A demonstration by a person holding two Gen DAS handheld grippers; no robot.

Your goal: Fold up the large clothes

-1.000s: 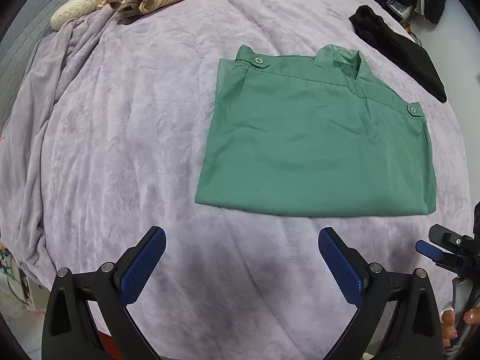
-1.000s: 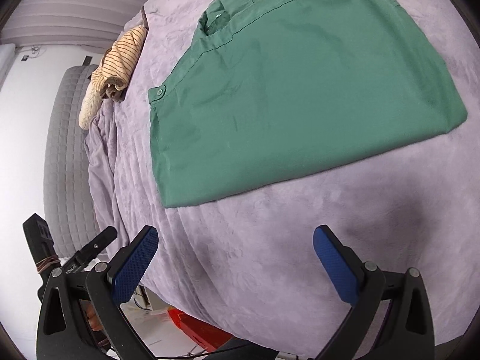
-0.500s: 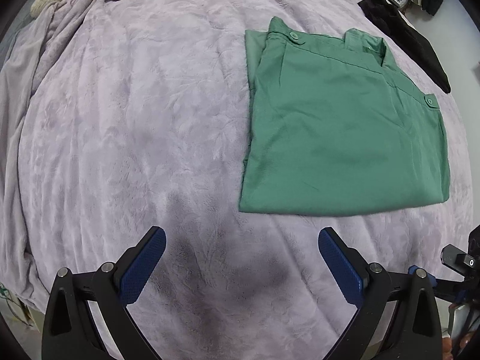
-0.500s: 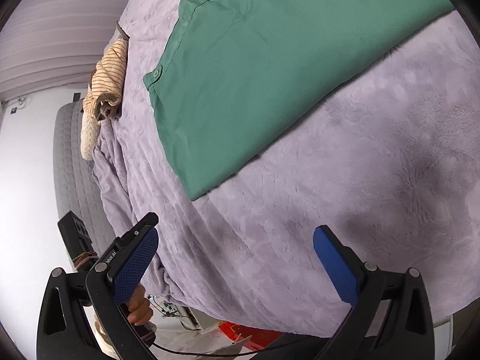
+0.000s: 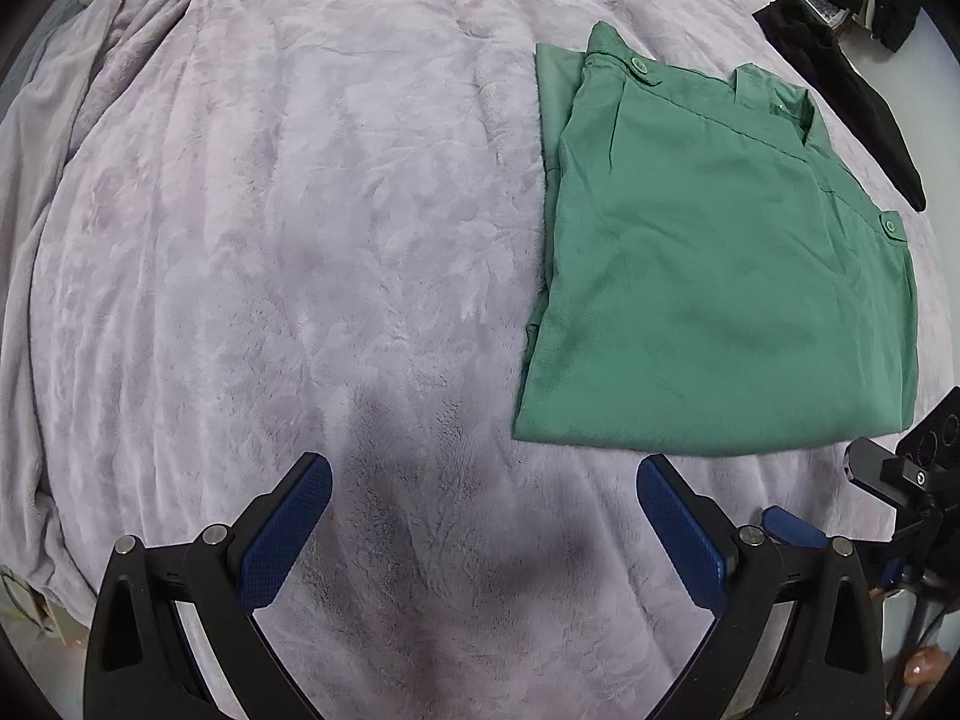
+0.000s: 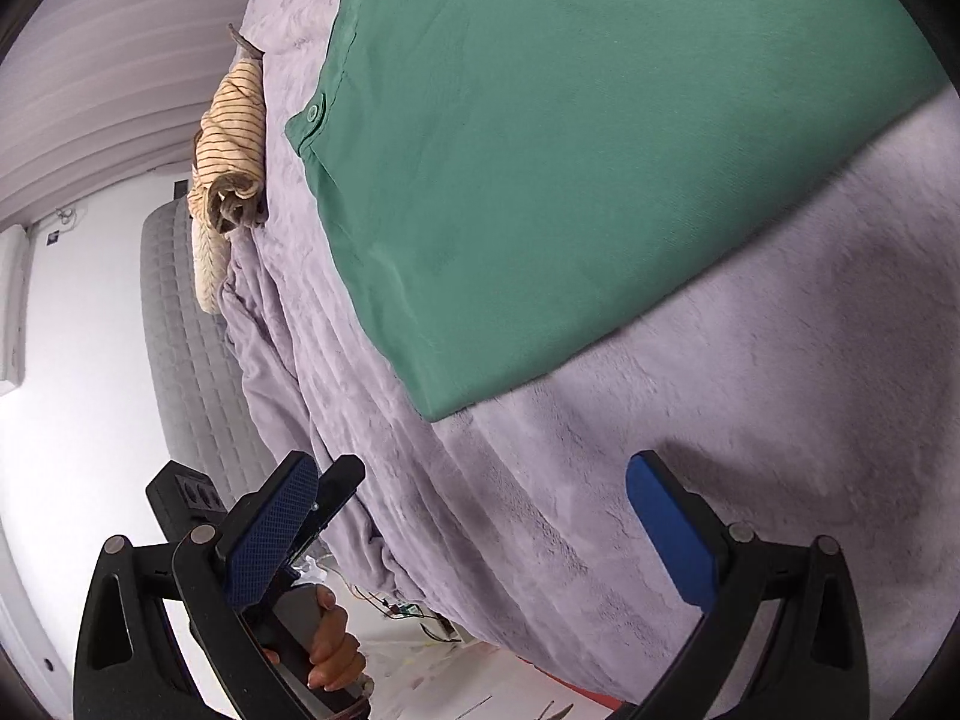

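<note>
A green garment [image 5: 714, 264] lies folded into a flat rectangle on the lilac blanket [image 5: 288, 252], at the right of the left wrist view. My left gripper [image 5: 483, 531] hovers open over bare blanket, its right finger just short of the garment's near edge. In the right wrist view the same green garment [image 6: 570, 150] fills the upper right. My right gripper [image 6: 486, 531] is open and holds nothing, near the bed's edge below the garment's corner. The left gripper's body and a hand [image 6: 333, 648] on its handle show at the lower left of that view.
A striped beige cloth bundle [image 6: 231, 138] lies at the bed's far end beside a grey quilted headboard [image 6: 186, 324]. A black garment [image 5: 840, 96] lies at the far right edge. Floor with wires [image 6: 414, 618] shows beside the bed.
Both grippers have swung left and drawn closer to the bed. The garment has slid rightward in the left wrist view and upward in the right wrist view. Both stayed open.
</note>
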